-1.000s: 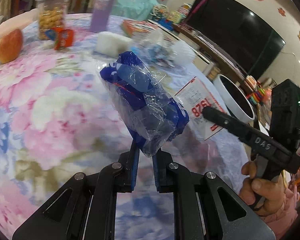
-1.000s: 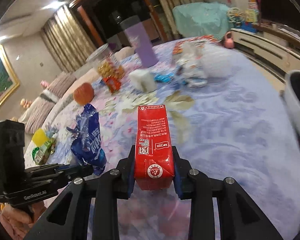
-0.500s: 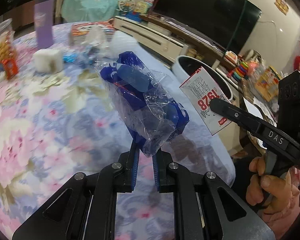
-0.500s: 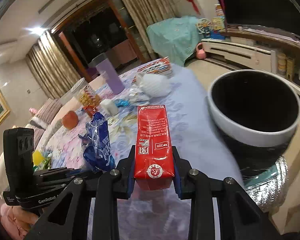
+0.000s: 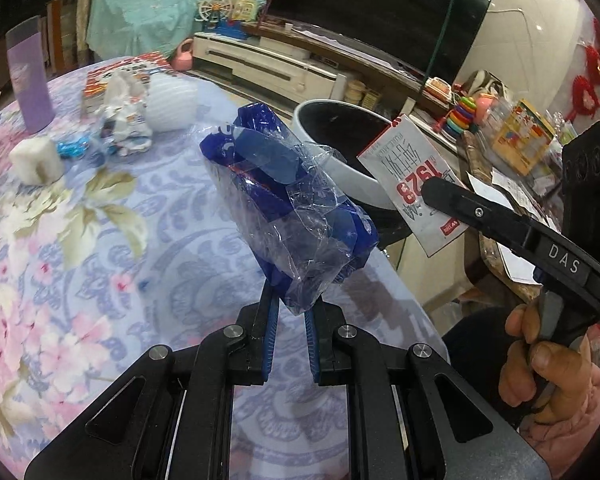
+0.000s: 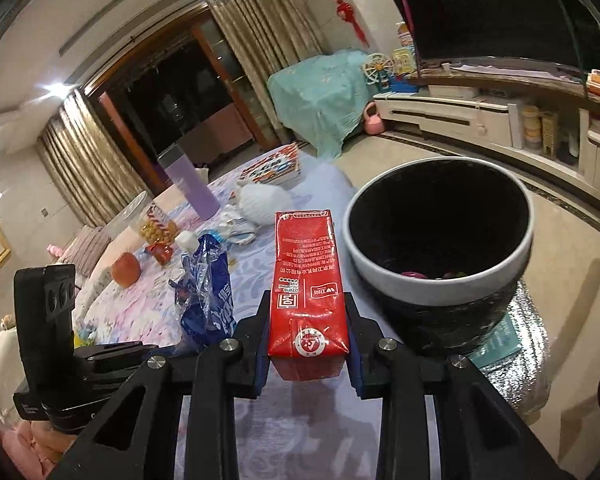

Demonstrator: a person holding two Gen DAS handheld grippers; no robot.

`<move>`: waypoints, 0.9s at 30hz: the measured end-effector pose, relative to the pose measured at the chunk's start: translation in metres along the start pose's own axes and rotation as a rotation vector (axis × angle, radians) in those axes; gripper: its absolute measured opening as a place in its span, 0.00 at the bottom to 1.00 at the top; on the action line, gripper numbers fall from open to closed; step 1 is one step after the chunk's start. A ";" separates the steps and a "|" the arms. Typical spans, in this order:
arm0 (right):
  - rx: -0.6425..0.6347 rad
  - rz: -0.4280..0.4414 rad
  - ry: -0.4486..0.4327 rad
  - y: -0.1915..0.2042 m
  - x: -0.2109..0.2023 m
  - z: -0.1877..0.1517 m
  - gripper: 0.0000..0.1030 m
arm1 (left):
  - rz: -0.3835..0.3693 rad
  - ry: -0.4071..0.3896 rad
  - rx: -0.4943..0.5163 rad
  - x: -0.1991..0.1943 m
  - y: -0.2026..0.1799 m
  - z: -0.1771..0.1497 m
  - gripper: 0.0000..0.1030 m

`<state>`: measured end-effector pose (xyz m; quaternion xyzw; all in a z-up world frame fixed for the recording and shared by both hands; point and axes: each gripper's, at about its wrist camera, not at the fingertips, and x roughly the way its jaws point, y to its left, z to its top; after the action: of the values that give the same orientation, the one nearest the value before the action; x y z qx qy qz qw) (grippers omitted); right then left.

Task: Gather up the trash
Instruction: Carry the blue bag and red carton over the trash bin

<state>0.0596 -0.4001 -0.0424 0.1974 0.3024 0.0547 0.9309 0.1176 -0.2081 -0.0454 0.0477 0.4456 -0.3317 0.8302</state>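
Left wrist view puts my left gripper (image 5: pixel 292 316) low in the frame, its blue-padded fingers (image 5: pixel 269 320) pinched on the bottom of a crumpled blue plastic wrapper (image 5: pixel 296 216), which stands up above the flowered bench (image 5: pixel 100 272). Off to the right I see my right gripper (image 5: pixel 436 192) held in a hand (image 5: pixel 536 364), clamped on a carton (image 5: pixel 416 192) that shows its white printed side from here. Behind wrapper and carton sits the white-rimmed bin (image 5: pixel 340 160), dark inside, just past the bench edge.

From the right wrist view, my right gripper (image 6: pixel 308 344) has its fingers (image 6: pixel 262 344) pressed against both sides of the red carton (image 6: pixel 306 280), which points away from the camera, its far end level with the near rim of the bin (image 6: pixel 440 280). The bin stands just right of the carton, and some small things lie in its bottom, too dim to name. The blue wrapper (image 6: pixel 206 292) hangs left of the carton, with the left gripper body (image 6: pixel 80 360) below it.

Farther back on the bench I see a purple tumbler (image 6: pixel 188 184), a white crumpled wad (image 6: pixel 264 200), an apple (image 6: pixel 126 268) and a snack jar (image 6: pixel 148 220).
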 end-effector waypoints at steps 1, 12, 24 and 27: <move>0.005 -0.001 -0.002 -0.002 -0.001 0.000 0.30 | -0.001 0.003 0.005 0.002 -0.002 0.001 0.12; 0.030 -0.031 -0.036 -0.026 -0.013 0.010 0.30 | -0.007 0.014 0.065 0.017 -0.027 0.020 0.12; 0.061 -0.067 -0.069 -0.053 -0.025 0.026 0.30 | -0.019 0.018 0.120 0.034 -0.052 0.044 0.12; 0.067 -0.075 -0.072 -0.059 -0.026 0.031 0.30 | -0.017 0.019 0.125 0.040 -0.056 0.050 0.12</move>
<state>0.0562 -0.4705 -0.0290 0.2186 0.2775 0.0026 0.9355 0.1345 -0.2905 -0.0339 0.0987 0.4321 -0.3654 0.8186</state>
